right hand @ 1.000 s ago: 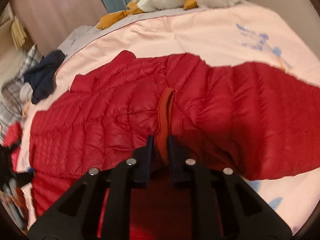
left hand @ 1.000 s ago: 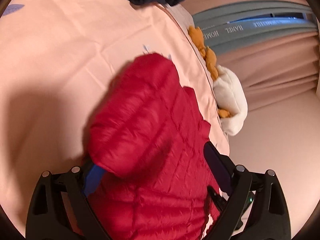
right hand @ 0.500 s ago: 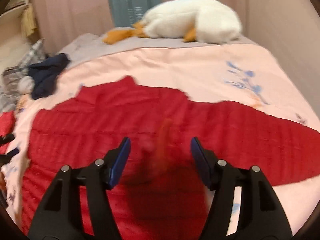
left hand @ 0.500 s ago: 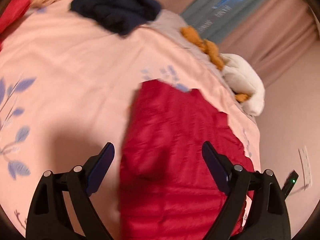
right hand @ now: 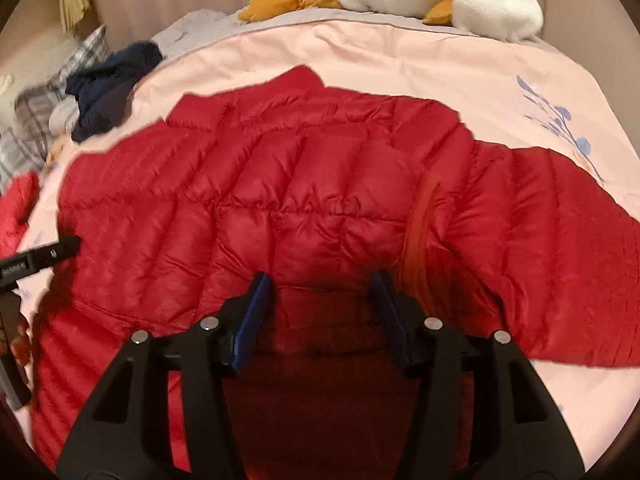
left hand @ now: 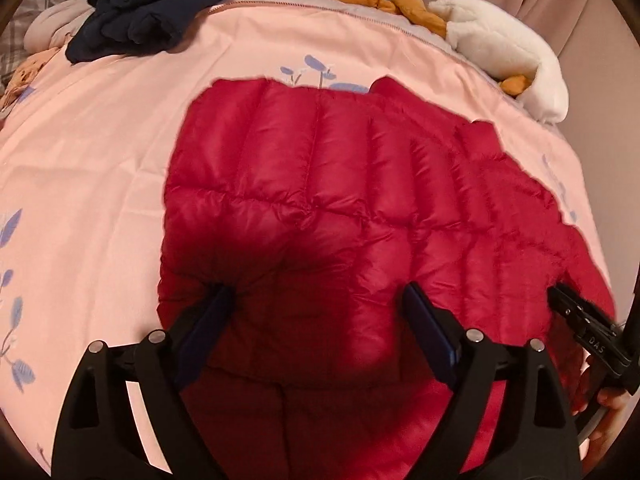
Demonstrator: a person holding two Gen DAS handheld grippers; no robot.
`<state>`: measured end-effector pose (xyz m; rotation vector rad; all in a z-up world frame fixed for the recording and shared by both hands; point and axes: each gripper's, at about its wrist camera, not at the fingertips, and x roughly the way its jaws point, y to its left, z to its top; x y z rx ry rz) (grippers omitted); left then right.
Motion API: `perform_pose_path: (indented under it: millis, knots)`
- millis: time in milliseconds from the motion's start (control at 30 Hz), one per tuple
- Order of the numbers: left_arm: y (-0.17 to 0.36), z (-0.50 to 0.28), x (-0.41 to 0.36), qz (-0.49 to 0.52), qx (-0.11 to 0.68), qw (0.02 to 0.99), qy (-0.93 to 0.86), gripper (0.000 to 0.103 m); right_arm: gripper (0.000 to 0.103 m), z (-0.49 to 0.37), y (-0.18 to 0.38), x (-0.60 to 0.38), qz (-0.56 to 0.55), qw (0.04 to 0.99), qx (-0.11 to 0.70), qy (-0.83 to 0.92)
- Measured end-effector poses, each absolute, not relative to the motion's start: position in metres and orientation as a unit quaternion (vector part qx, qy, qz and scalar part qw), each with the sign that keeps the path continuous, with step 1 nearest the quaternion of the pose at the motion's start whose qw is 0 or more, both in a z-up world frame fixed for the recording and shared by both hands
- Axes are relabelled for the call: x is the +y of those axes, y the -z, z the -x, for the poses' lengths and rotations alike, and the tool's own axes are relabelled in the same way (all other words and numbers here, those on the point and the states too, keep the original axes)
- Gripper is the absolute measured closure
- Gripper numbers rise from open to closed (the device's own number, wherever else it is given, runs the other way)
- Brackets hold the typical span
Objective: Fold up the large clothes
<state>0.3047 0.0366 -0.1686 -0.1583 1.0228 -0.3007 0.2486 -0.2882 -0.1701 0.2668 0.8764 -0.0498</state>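
A red quilted puffer jacket lies spread on the pink bed cover; it also fills the right wrist view. One sleeve stretches out to the right. An orange-red collar lining shows near the right finger. My left gripper is open and empty, its fingers resting low over the jacket's near fold. My right gripper is open and empty, over the jacket's near part. The right gripper shows at the left wrist view's right edge.
A dark navy garment lies bunched at the far left of the bed. A white and orange plush toy lies at the far right by the curtain. Plaid fabric and another red item sit at the left edge.
Both grippers have opened and let go of the jacket: the left released the folded part, the right released the collar. The jacket now lies flatter and both grippers have drawn back over it.
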Motion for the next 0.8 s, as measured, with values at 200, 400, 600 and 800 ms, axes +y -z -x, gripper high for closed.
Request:
perform_pose_path:
  millis: [200, 400, 600, 800]
  knots:
    - [0.139, -0.251, 0.068, 0.130, 0.450, 0.865, 0.180, 0.001, 0.019, -0.154, 0.152, -0.349, -0.255, 0.903, 0.344, 0.032]
    - [0.146, -0.181, 0.107, 0.185, 0.456, 0.850, 0.185, 0.001, 0.018, -0.034, 0.180, -0.451, -0.369, 0.863, 0.315, 0.142]
    - [0.165, -0.139, 0.124, 0.216, 0.476, 0.833, 0.179, 0.001, 0.018, 0.028, 0.199, -0.512, -0.440, 0.834, 0.276, 0.186]
    - [0.154, -0.130, 0.112, 0.215, 0.483, 0.828, 0.189, 0.001, 0.018, 0.006, 0.202, -0.544, -0.465, 0.828, 0.247, 0.193]
